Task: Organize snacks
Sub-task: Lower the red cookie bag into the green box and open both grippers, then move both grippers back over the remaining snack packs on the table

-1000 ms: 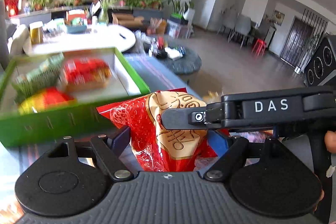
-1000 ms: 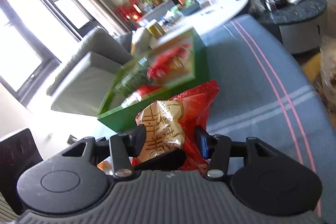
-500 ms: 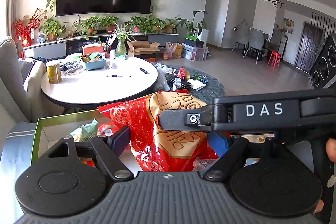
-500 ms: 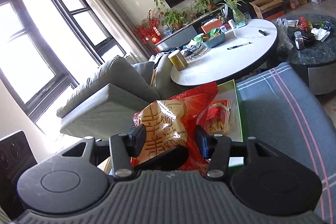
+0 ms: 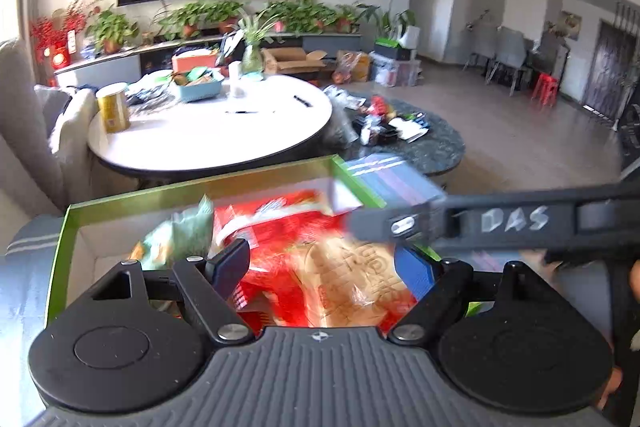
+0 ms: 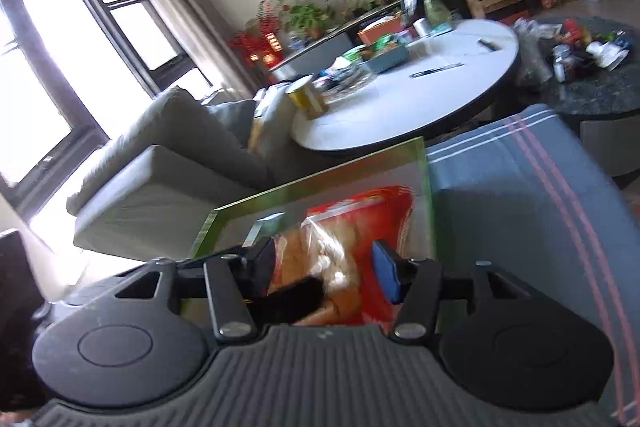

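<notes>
red snack bag [image 5: 340, 287] between both grippers' fingers, inside green box [image 5: 60, 251] rim.

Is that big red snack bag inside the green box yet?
Over the green box, within its walls. Both grippers flank the red snack bag; blur hides whether it rests on the bottom.

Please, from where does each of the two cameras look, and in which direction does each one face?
Left wrist: sits on the left gripper, faces forward over the green box toward the white round table; its jaws and the right gripper's arm show.
Right wrist: sits on the right gripper, tilted, faces the green box, the sofa and window; its jaws show.
Shared: red snack bag, green box, white round table, television.
</notes>
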Tool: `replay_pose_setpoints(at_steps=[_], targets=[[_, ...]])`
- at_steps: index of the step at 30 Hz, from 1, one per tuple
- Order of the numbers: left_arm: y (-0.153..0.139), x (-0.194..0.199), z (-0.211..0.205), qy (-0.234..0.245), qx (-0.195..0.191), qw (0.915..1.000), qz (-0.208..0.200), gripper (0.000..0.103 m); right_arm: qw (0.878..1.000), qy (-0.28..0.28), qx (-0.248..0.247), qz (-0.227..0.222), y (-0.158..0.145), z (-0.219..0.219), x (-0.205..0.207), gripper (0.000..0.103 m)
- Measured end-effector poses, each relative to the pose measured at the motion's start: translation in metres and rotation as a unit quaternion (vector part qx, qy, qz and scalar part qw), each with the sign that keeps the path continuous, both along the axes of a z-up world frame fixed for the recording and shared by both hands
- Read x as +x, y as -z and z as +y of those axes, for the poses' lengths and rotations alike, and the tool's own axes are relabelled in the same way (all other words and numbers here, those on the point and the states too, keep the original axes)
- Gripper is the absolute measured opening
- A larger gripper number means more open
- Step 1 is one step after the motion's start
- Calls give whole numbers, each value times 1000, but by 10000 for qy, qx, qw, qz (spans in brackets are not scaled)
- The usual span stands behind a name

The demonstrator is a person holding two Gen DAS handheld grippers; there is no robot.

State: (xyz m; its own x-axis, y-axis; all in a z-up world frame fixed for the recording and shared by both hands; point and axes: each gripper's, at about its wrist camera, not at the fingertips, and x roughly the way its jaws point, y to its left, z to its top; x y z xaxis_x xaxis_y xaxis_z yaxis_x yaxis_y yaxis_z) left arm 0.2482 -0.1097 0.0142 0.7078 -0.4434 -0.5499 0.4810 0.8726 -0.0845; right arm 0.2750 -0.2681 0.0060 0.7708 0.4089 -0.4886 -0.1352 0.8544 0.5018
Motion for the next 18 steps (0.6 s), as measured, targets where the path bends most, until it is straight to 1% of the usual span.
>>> replay_pose_setpoints(at_steps=[2, 4, 5, 10, 14, 18], targets=[[4, -3, 6, -14, -6, 10000, 18, 77, 9999, 85, 100, -11, 4, -9, -5, 62], [5, -9, 15, -76, -44, 10000, -4, 77, 9995, 44, 309, -38, 4, -17, -13, 63], [5, -13, 19, -128, -77, 9999, -2, 77, 9994, 38, 329, -57, 3, -18, -17, 64], [-1, -36, 46, -383, -365, 9986, 3, 78, 9998, -71, 171, -73, -6, -12, -38, 67], [-5, -56, 63, -582, -373, 9976, -41, 78, 9998, -189, 34, -56, -10, -2, -53, 74], [-7, -77, 81, -763, -437, 9961, -50, 78, 9993, -252, -231, -116, -11, 9, -72, 76]])
